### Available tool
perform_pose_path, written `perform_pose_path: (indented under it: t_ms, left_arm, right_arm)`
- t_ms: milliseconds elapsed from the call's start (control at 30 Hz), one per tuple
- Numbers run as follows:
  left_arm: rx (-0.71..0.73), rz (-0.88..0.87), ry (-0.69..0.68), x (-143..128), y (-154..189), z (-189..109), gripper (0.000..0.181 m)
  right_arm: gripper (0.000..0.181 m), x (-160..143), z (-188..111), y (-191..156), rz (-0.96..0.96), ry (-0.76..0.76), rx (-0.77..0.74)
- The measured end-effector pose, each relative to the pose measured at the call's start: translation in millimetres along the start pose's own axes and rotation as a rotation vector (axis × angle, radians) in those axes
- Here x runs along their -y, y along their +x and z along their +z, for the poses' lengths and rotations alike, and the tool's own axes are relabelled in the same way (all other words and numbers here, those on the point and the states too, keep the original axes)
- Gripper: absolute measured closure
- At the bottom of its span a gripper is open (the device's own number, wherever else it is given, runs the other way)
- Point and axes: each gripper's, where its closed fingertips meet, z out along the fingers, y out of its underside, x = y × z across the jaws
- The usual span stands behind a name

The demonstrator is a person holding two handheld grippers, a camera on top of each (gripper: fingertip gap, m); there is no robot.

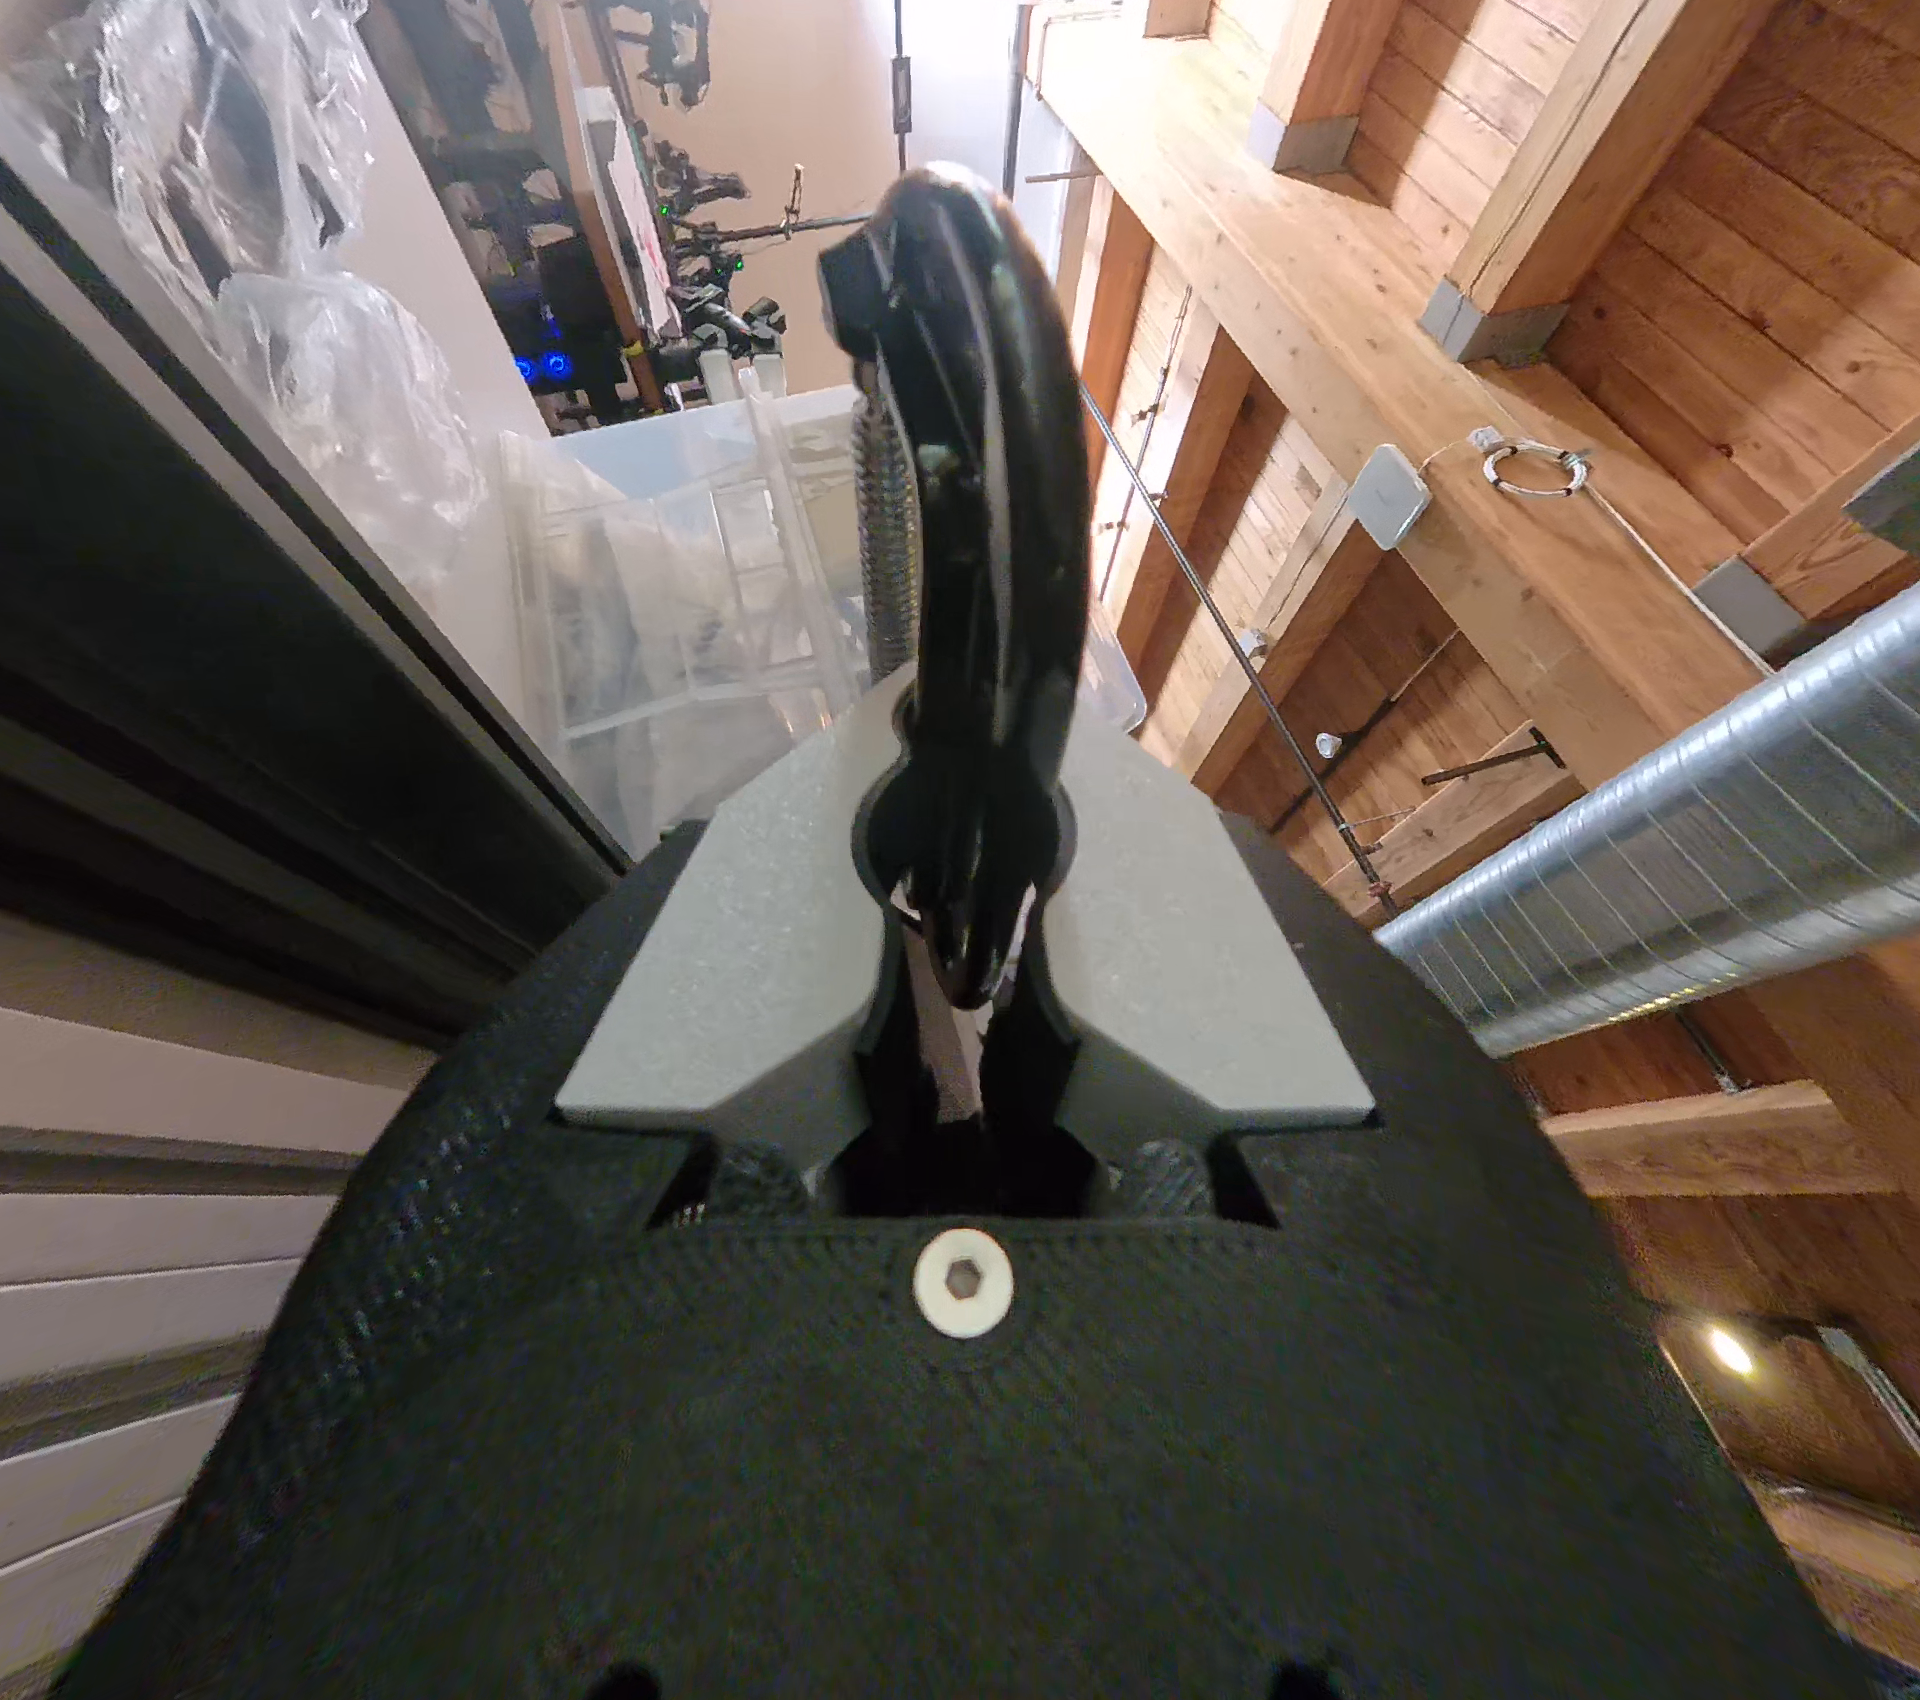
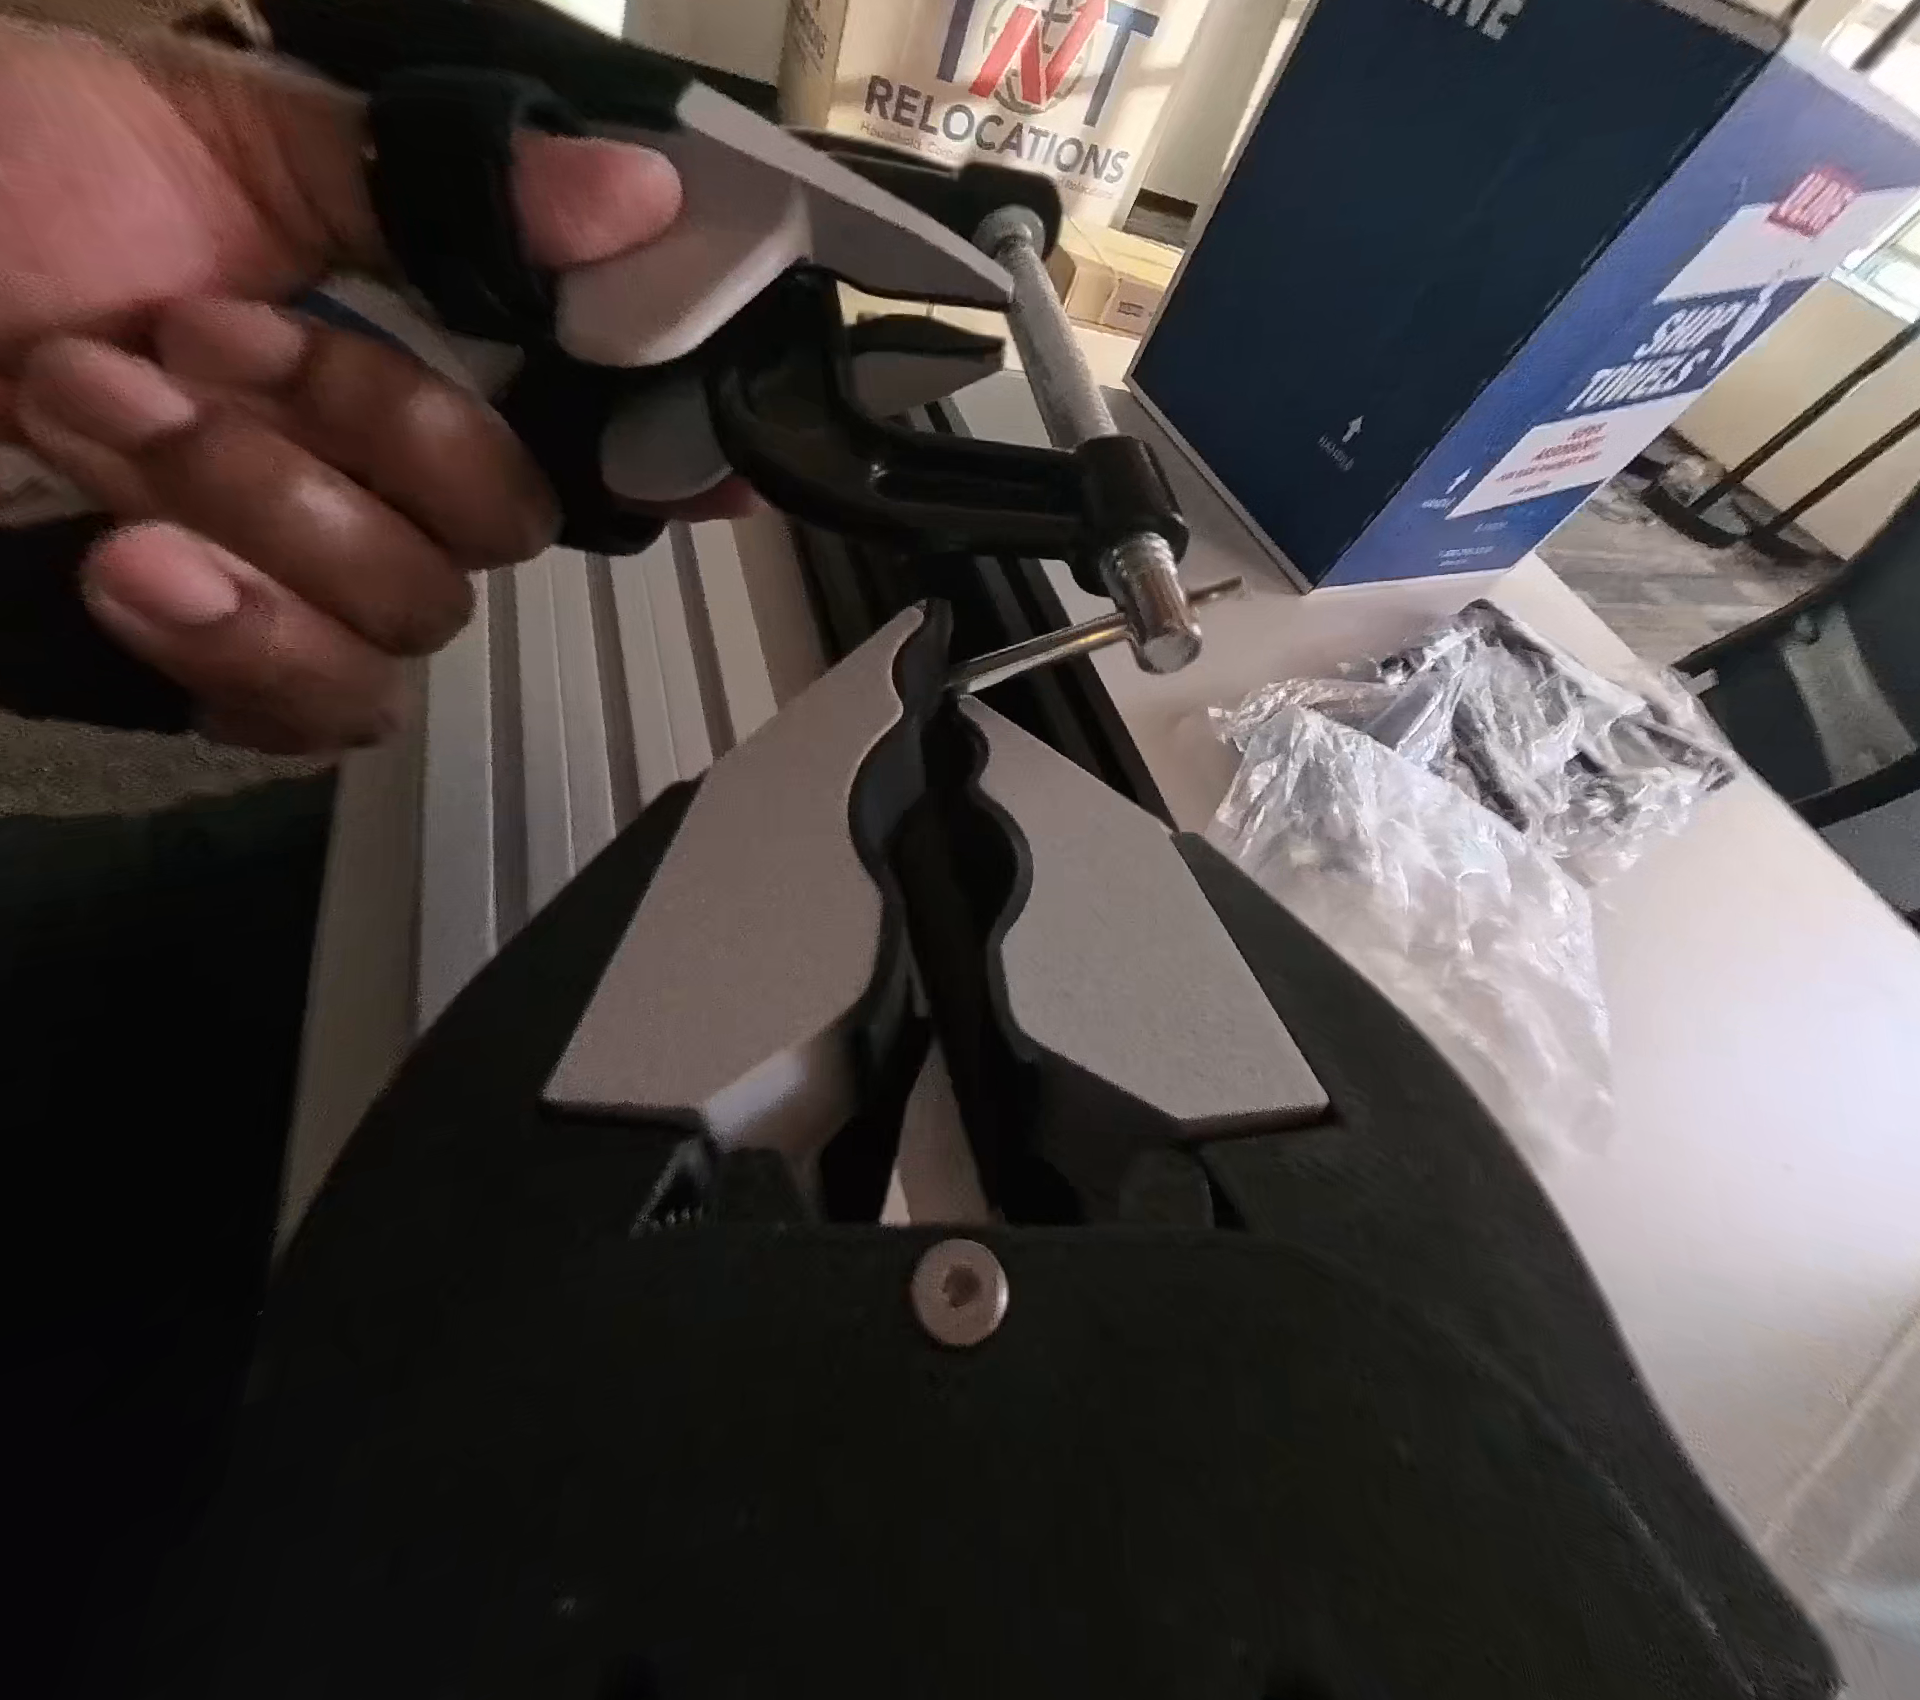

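My left gripper [image 1: 961, 777] points up toward the ceiling and is shut on the frame of a black C-clamp [image 1: 977, 455]. The clamp's threaded screw [image 1: 883, 538] shows behind the frame. In the right wrist view a hand holds the left gripper [image 2: 883, 331] at the upper left, with the clamp [image 2: 935, 476] sticking out of it. The clamp's screw [image 2: 1060, 341] ends in a shiny head with a thin metal handle bar [image 2: 1049, 648] through it. My right gripper [image 2: 945, 663] is shut on the near end of that bar, pinched at the fingertips.
A dark blue box [image 2: 1403, 248] and a cardboard box [image 2: 987, 40] stand behind the clamp. Crumpled plastic bags [image 2: 1455, 777] lie on the white table [image 2: 1714, 1079]. A ribbed aluminium rail [image 2: 582, 715] runs below. A silver duct [image 1: 1662, 840] and a clear bin [image 1: 675, 559] show overhead.
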Motion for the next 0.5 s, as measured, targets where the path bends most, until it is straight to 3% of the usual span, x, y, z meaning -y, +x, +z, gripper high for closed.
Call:
perform_pose_path:
  t_ms: [200,233,267,300,500]
  left_arm:
    - [-0.039,0.066,-0.024,-3,11,2,0.164]
    - [-0.046,0.071,-0.017,-2,14,2,0.163]
    - [-0.055,0.075,-0.01,-1,15,2,0.165]
    - [-0.062,0.075,-0.004,1,17,2,0.165]
    - [-0.061,0.066,-0.004,2,18,0,0.163]
  right_arm:
    - [0.173,13,-8,-2,0.321,0.057,0.141]
    - [0.141,12,-8,-3,0.358,0.045,0.167]
    - [0.121,10,-9,-4,0.389,0.028,0.193]
    - [0.113,9,-9,-5,0.413,0.019,0.215]
    - [0.106,16,-7,0,0.418,0.062,0.202]
